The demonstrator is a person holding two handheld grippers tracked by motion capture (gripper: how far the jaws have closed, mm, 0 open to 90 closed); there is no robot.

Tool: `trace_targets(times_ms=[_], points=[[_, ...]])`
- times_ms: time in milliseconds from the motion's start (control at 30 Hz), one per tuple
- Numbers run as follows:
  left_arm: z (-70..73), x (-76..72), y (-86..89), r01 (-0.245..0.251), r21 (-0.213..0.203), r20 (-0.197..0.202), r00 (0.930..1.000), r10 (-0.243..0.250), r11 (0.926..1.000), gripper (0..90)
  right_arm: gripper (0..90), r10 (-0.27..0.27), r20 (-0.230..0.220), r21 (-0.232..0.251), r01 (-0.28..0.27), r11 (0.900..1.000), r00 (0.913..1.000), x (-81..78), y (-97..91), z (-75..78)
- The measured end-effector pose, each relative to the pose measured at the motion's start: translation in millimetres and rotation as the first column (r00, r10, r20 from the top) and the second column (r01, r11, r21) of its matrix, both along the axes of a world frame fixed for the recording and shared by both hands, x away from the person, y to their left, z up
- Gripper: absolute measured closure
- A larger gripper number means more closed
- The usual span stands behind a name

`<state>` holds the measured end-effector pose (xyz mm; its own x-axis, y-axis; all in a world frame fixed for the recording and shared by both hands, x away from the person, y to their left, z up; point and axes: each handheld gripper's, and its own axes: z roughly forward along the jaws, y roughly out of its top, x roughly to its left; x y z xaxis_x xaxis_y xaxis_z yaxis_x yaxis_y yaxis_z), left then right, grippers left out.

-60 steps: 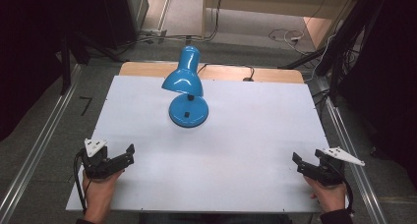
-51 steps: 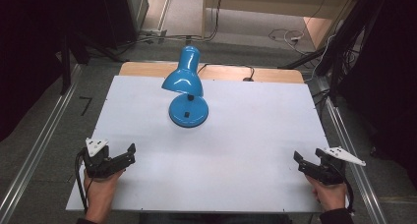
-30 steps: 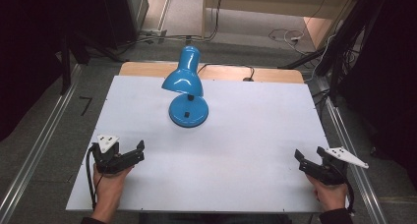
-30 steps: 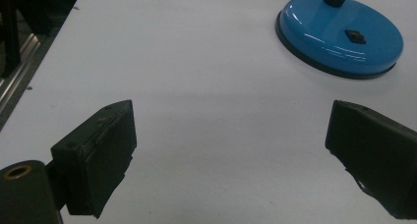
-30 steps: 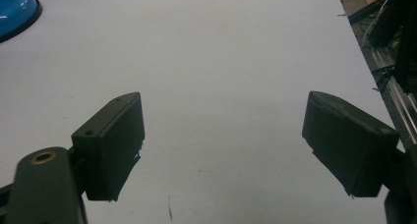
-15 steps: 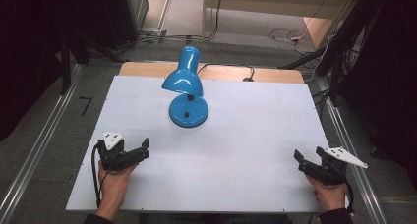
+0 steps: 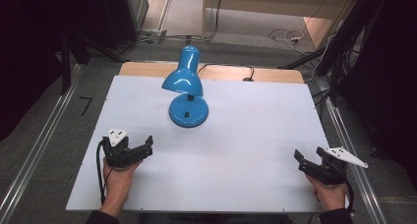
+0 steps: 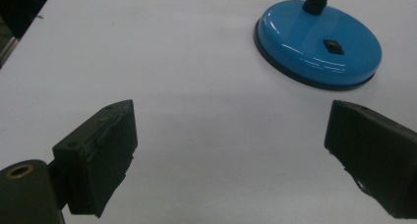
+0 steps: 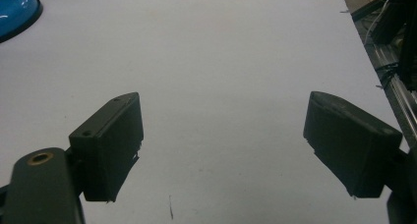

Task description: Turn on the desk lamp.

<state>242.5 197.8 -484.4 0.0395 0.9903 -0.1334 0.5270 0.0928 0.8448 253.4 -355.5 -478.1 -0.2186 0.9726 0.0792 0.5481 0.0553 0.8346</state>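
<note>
A blue desk lamp [image 7: 186, 86] stands on the white table [image 7: 246, 135] toward the back centre, its shade tilted down over its round base [image 8: 318, 51], which carries a small black switch [image 8: 336, 47]. My left gripper [image 7: 146, 146] hovers at the front left, open, pointing toward the lamp base with nothing between its jaws; the left gripper view has the left gripper [image 8: 231, 155] a short way from the base. My right gripper [image 7: 307, 158] rests open at the front right edge. In the right gripper view the right gripper [image 9: 223, 150] faces bare table, the lamp base [image 9: 17, 10] far off.
The lamp's black cord [image 7: 231, 68] runs off the back edge over a wooden strip [image 7: 275, 75]. Metal rails [image 7: 29, 155] flank the table on both sides. Cables lie on the floor behind.
My left gripper has moved forward and to the right across the table, closer to the lamp base. The right gripper has stayed in place.
</note>
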Motion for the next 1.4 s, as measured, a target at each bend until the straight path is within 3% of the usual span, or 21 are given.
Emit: trace_targets(times_ms=[533, 1400], points=[[0.0, 8.0, -5.7, 0.01, 0.007, -0.004, 0.9999, -0.01, 0.9999, 6.8, 13.5, -0.005, 0.0, 0.003, 0.005, 1.0, 1.0, 0.3, -0.7, -0.1], [1.3, 29.0, -30.2, 0.046, 0.036, 0.004, 0.9989, -0.046, 0.9983, 8.0, 13.6, -0.009, -0.006, 0.0, 0.009, 1.0, 0.9999, 1.7, -1.6, -2.0]])
